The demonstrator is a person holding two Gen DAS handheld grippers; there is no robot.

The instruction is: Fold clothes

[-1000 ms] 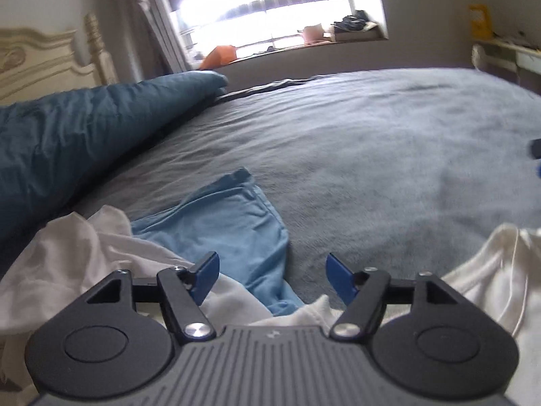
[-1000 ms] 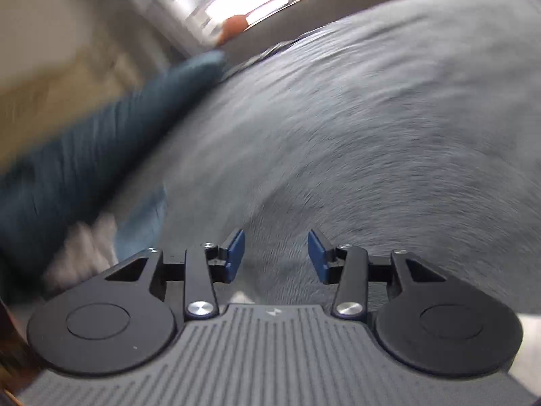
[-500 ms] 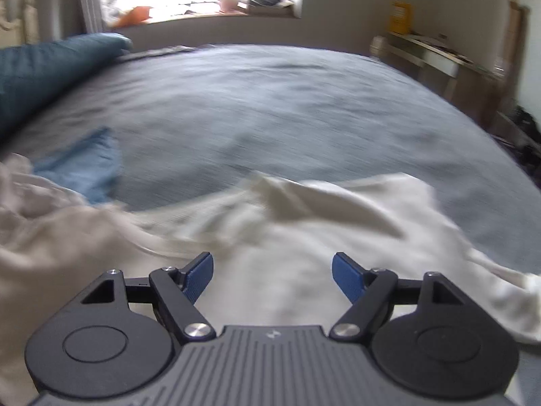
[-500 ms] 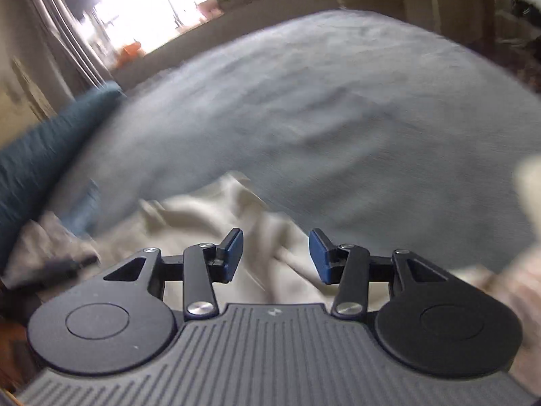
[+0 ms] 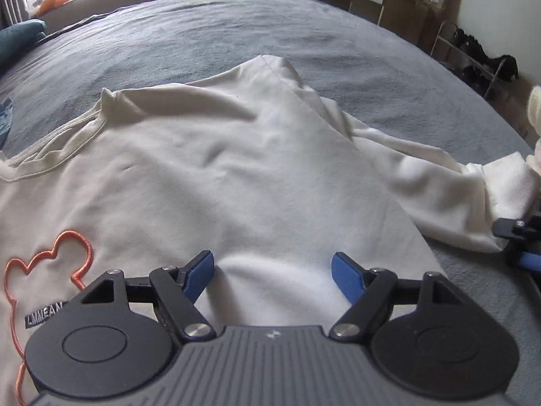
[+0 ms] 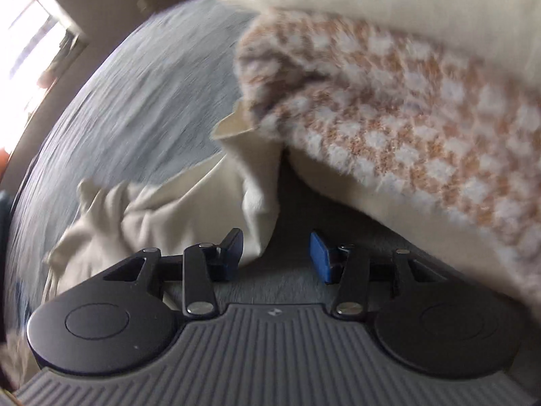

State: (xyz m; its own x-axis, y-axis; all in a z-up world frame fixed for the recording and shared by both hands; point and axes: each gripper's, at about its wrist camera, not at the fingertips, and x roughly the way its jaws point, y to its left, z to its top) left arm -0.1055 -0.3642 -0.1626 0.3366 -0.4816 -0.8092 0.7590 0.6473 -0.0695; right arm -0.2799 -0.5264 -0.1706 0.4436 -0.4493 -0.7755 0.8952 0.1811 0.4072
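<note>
1. Spreading stage, by the look of it: a cream sweatshirt (image 5: 236, 176) lies front-up on the grey bedspread (image 5: 209, 34), orange outline motif (image 5: 50, 270) near its left side, ribbed neckline (image 5: 57, 145) towards the far left.
2. Left gripper (image 5: 272, 272) hovers low over the sweatshirt's body, blue pads wide apart, nothing between them.
3. Right gripper (image 6: 275, 253) also spread open. The sleeve (image 6: 189, 199) hangs against its left pad, cuff end reaching into the gap, but the fingers are not closed on it. In the left view its tip shows at the far right edge, just beside the sleeve's cuff (image 5: 507, 182).
4. A fuzzy cream-and-tan checked fabric (image 6: 389, 101) fills the upper right of the right view; probably the person's own sleeve, cannot tell. View is motion-blurred.
5. Progress judged: early. Body roughly flat, some ridges near the shoulder; the sleeve trails out sideways, bunched. No fold made yet. Left to do: sleeves in, sides over, halve.
6. A blue garment (image 5: 5, 118) at the far left edge waits unfolded.
</note>
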